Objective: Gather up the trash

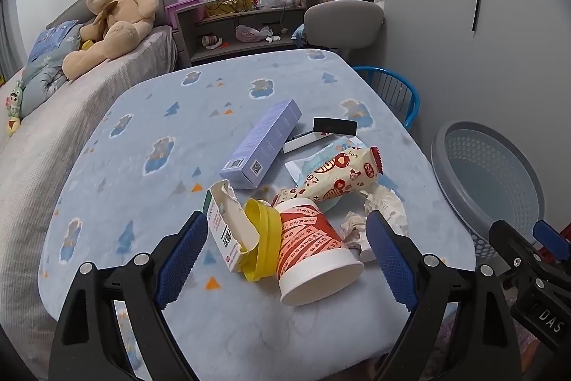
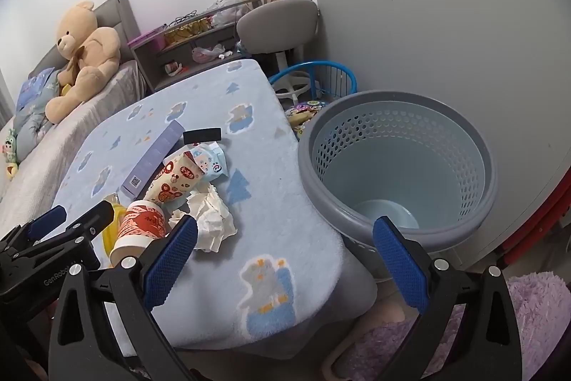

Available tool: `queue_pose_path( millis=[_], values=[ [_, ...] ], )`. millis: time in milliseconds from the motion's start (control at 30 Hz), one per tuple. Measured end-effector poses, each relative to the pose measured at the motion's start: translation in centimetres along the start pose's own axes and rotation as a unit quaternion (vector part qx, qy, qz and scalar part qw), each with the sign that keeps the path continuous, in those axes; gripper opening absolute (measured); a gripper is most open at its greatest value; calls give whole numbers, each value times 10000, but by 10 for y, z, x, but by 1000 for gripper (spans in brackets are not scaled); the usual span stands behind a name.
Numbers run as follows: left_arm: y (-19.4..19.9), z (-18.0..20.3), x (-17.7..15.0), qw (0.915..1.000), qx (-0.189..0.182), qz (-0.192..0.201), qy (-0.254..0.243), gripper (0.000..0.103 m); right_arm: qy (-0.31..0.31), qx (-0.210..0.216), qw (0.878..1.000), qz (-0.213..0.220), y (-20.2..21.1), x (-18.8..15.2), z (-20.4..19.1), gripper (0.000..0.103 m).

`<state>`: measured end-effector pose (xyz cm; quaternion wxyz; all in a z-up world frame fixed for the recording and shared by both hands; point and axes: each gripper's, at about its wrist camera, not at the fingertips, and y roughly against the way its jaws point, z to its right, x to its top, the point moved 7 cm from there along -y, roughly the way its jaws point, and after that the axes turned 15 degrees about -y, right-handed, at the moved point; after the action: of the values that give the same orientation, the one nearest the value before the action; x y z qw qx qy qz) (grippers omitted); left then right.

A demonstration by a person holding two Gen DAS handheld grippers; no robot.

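Trash lies heaped on a table under a light blue blanket (image 1: 150, 116). A red and white paper cup (image 1: 314, 249) lies on its side between the wide-open fingers of my left gripper (image 1: 285, 256), untouched by the pads. Beside it lie a yellow lid (image 1: 262, 238), a torn carton (image 1: 228, 231), crumpled tissue (image 1: 383, 209), a snack wrapper (image 1: 342, 175), a purple box (image 1: 262, 141) and a black box (image 1: 334, 126). My right gripper (image 2: 285, 256) stands open and empty over the table's near corner, beside the grey basket (image 2: 396, 166). The cup (image 2: 139, 227) and tissue (image 2: 210, 220) lie to its left.
The grey basket (image 1: 489, 177) stands on the floor to the right of the table, with nothing visible inside. A bed with a teddy bear (image 1: 114, 13) lies to the left. A grey chair (image 1: 342, 20), a shelf (image 1: 246, 20) and a blue wire basket (image 1: 392, 91) stand behind. A purple rug (image 2: 528, 309) lies below.
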<state>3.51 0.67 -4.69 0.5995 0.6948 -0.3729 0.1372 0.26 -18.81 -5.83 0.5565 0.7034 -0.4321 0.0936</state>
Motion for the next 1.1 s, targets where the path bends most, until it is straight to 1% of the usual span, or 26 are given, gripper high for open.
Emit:
queue_pose_path(
  millis=[100, 533, 1100],
  values=[
    [5, -2, -4, 10000, -1, 22, 1, 86, 1, 3, 10000, 4, 1, 0, 0, 97],
    [7, -1, 2, 10000, 24, 49, 9, 86, 21, 14, 10000, 35, 5, -1, -3, 97],
    [8, -2, 0, 10000, 19, 64, 19, 86, 22, 37, 10000, 61, 10, -1, -3, 97]
  ],
)
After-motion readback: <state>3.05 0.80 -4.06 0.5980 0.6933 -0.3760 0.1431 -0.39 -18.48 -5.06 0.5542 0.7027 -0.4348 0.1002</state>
